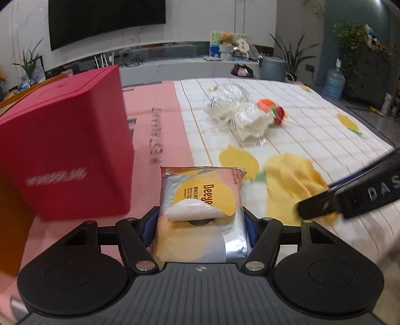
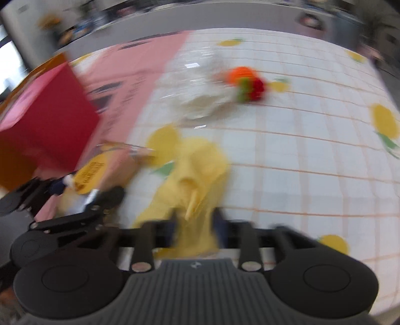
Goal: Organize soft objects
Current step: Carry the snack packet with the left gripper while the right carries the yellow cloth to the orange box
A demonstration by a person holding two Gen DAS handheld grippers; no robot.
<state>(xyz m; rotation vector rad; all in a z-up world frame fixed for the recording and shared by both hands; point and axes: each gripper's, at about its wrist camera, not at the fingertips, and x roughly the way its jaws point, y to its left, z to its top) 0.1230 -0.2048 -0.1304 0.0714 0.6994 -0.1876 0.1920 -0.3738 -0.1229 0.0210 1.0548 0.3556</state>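
The table is covered by a pink printed sheet (image 1: 155,120) on its left part and a white checked cloth with yellow lemon prints (image 1: 312,130) on the rest. Taking the red box (image 1: 65,140) as landmark: it stands on the pink sheet at the left, an orange box (image 1: 12,225) touching its left side. Just right of the red box, the left gripper (image 1: 200,220) is clamped on a wet-wipes pack (image 1: 202,197), its blue pads pressing both sides. Further right and behind lies a plastic-wrapped white bundle (image 1: 237,112), with an orange-and-red knitted toy (image 1: 273,110) touching its far right end. Right of the pack, well clear of the red box, a yellow cloth (image 1: 292,180) lies on the checked cloth, the right gripper (image 1: 312,207) at its near edge.

Behind the table, the left wrist view alone shows the room sharply: a dark wall screen (image 1: 107,20), a low counter (image 1: 175,62) with a teddy bear (image 1: 226,37), potted plants, a grey bin (image 1: 272,67) and a water bottle (image 1: 333,82).

The right wrist view is motion-blurred, but it alone shows the right gripper (image 2: 195,225) narrowed on the yellow cloth (image 2: 195,180), a fold of which is bunched between its fingers. It also shows the left gripper (image 2: 82,197) from the side, right beside the red box (image 2: 47,120).
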